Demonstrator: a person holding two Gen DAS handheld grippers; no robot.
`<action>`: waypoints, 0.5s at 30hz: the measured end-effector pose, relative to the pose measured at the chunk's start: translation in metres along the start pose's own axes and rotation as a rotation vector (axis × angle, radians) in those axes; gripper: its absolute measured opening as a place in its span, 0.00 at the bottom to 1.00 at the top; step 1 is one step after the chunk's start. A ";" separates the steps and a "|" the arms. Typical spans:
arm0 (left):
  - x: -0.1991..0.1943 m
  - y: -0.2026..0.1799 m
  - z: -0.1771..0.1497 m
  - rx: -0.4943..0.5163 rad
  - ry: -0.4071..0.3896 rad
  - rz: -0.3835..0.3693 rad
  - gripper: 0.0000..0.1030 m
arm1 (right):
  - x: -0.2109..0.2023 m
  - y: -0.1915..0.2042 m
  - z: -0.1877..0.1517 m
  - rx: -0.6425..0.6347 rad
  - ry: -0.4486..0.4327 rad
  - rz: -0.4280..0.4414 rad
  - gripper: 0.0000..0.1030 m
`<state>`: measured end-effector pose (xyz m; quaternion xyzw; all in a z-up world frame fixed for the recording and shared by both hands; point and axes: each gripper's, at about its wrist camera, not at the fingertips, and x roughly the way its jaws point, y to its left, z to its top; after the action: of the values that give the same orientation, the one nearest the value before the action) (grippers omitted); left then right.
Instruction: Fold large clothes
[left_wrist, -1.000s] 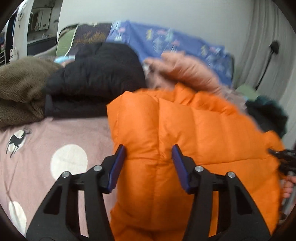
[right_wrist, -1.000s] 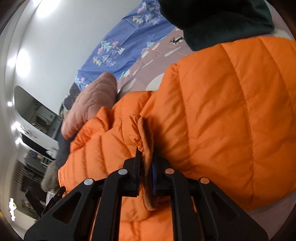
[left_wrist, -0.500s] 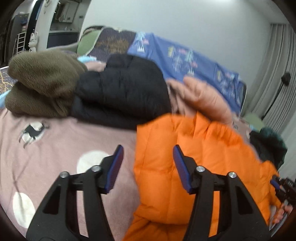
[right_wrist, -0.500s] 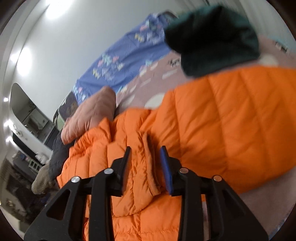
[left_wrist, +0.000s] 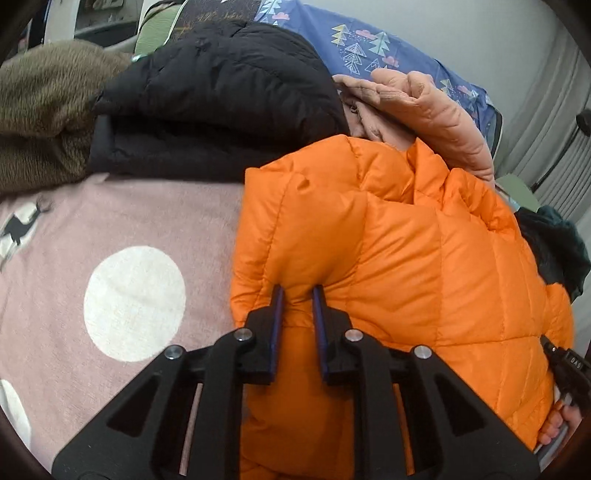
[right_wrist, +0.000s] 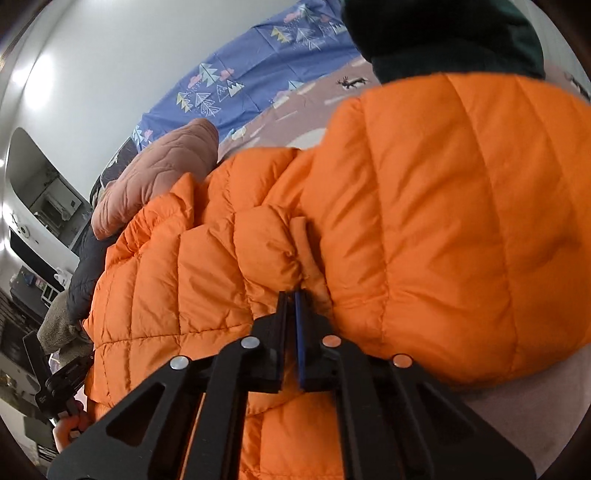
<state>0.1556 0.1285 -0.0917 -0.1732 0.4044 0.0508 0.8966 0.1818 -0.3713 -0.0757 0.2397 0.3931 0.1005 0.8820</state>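
Observation:
An orange puffer jacket (left_wrist: 399, 258) lies bunched on a pink bedspread (left_wrist: 110, 229) with white dots. My left gripper (left_wrist: 297, 293) is shut on a fold of its fabric near the jacket's left edge. In the right wrist view the same jacket (right_wrist: 424, 221) fills the frame, and my right gripper (right_wrist: 291, 295) is shut on a puckered seam edge of it. The other gripper shows at the far edge of each view, at the right in the left wrist view (left_wrist: 565, 365) and at the lower left in the right wrist view (right_wrist: 51, 387).
A black puffer jacket (left_wrist: 221, 92), a brown fleece (left_wrist: 40, 118) and a salmon quilted jacket (left_wrist: 424, 103) are piled behind the orange one. A dark green garment (right_wrist: 443, 33) lies beyond it. A blue tree-print sheet (right_wrist: 251, 81) runs along the wall.
Both grippers were open half a second ago. Both have closed on the orange jacket: the left on a fold near its left edge, the right on the seam edge.

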 end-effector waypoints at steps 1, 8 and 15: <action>-0.002 -0.002 0.000 0.010 -0.005 0.003 0.17 | -0.005 0.000 0.001 0.011 -0.006 0.020 0.07; -0.043 0.002 -0.003 0.014 -0.077 -0.070 0.30 | -0.105 -0.068 -0.009 0.246 -0.259 0.090 0.27; -0.082 -0.021 -0.015 0.057 -0.135 -0.145 0.54 | -0.203 -0.215 -0.056 0.701 -0.581 -0.071 0.40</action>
<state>0.0950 0.1076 -0.0340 -0.1725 0.3306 -0.0145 0.9278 0.0017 -0.6129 -0.0846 0.5286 0.1478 -0.1401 0.8241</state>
